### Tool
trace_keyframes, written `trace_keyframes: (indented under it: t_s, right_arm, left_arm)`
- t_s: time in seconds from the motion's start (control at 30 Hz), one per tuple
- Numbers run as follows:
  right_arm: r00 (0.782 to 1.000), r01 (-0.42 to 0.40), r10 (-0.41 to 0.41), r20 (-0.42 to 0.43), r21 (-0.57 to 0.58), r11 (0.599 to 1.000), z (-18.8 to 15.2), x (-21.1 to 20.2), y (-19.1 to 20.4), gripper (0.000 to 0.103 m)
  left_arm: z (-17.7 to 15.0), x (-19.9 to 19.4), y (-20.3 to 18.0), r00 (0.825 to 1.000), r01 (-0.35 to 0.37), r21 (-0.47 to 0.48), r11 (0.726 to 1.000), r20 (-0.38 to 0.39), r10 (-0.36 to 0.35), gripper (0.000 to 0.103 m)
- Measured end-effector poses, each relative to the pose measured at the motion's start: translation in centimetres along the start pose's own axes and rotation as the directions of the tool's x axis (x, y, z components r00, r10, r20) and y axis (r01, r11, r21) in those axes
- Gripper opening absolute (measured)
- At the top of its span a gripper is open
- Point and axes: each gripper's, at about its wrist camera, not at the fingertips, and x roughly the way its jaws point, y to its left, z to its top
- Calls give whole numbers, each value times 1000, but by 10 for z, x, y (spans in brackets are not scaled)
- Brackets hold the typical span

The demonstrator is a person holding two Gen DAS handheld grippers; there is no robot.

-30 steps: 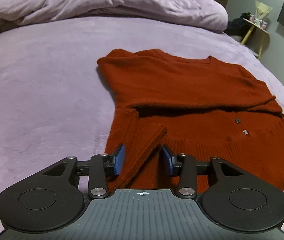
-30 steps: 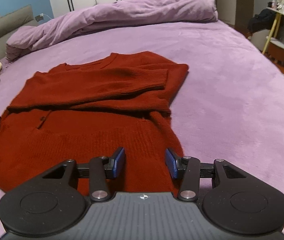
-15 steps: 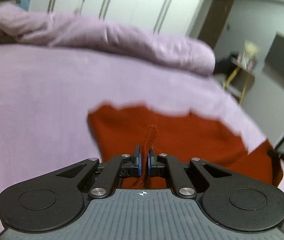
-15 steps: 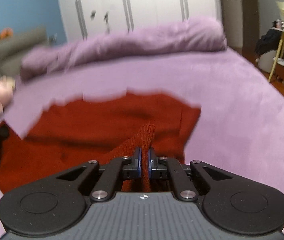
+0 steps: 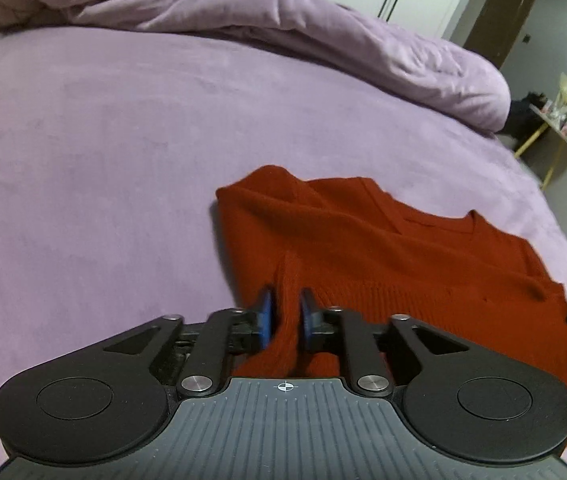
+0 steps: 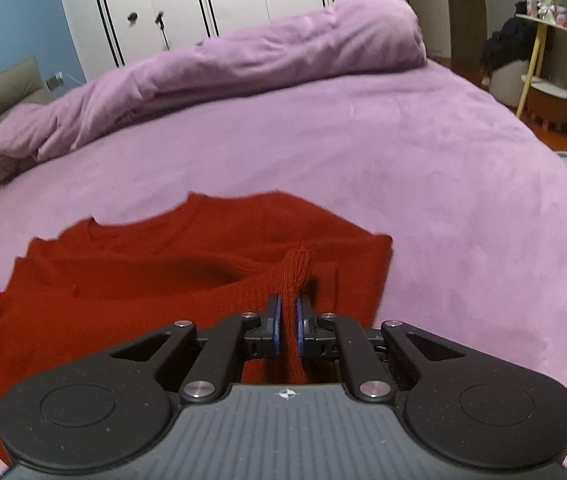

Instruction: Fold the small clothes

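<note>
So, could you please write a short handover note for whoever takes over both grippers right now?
Left gripper: jaws opening, a ridge of the red sweater between them, pads no longer pressing.
Right gripper: jaws opening, pads close on a pinched fold of sweater.
The sweater lies on the purple bed, sleeves folded in, bottom hem brought up over the body.
Left: let go, pull both grippers clear, smooth or finish the fold.

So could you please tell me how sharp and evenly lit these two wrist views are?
Left wrist view: dim, the rust-red knitted sweater slightly smeared near the jaws, the bed bowed by fisheye. Right wrist view: brighter, the sweater's far edge blurred and jagged, the white wardrobe doors curved.
</note>
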Motion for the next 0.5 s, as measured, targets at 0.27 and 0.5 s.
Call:
trace_keyframes:
  t_s: [0.27, 0.5]
  right_arm:
    - [1000, -12, 11, -20, -54, 998, -5, 5, 3, 16]
    - [988, 64, -45, 147, -125, 990, 8, -24, 26, 4]
  left_arm:
    - [-17, 4, 6, 998, 31, 15, 999, -54, -30, 26]
    - [10, -34, -13, 995, 34, 56, 998, 93, -39, 6]
